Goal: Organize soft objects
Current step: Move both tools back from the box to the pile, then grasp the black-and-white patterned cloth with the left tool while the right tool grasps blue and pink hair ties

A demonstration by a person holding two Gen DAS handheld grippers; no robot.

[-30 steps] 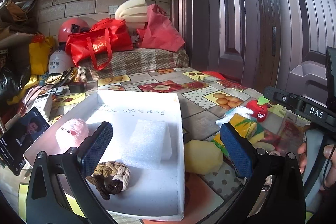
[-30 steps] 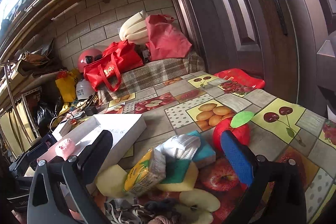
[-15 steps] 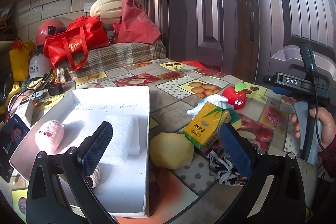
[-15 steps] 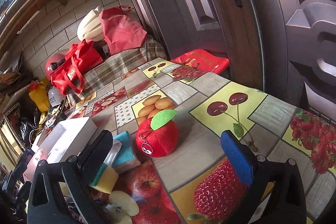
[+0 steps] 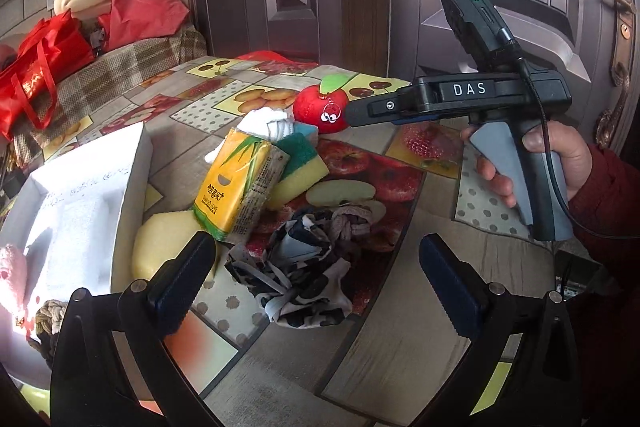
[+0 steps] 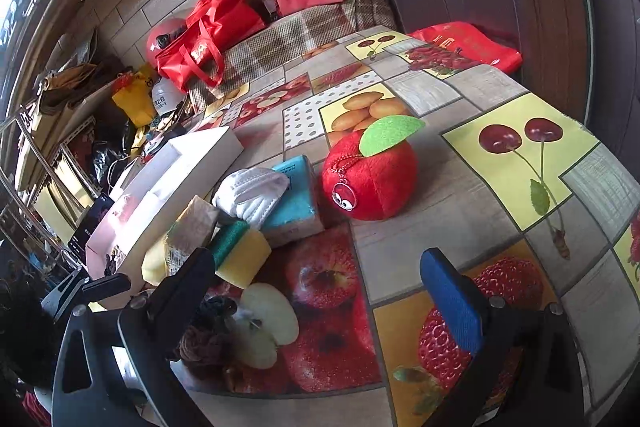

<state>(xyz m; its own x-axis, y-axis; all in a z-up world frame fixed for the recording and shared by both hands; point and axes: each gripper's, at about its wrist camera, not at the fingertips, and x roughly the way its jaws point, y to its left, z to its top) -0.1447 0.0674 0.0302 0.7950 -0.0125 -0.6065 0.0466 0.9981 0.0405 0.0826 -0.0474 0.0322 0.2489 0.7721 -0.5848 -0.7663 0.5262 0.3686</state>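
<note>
Left gripper (image 5: 316,279): jaws wide apart, holding nothing, above a crumpled black-and-white cloth (image 5: 298,279) near the bench's front edge. Right gripper (image 6: 320,291): jaws likewise fully spread and empty, aimed at the red plush apple (image 6: 370,183) mid-bench. Beside the apple lie a white mask (image 6: 252,195), a teal pack (image 6: 294,203) and a green-yellow sponge (image 6: 240,255) — the white tray (image 5: 76,187) sits at the left edge, a pink plush (image 5: 12,271) inside.

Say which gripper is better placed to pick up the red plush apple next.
Right. The right gripper is open and points at the red plush apple. The left gripper, also open, hovers over the patterned cloth bundle, with the apple beyond the pile.
</note>
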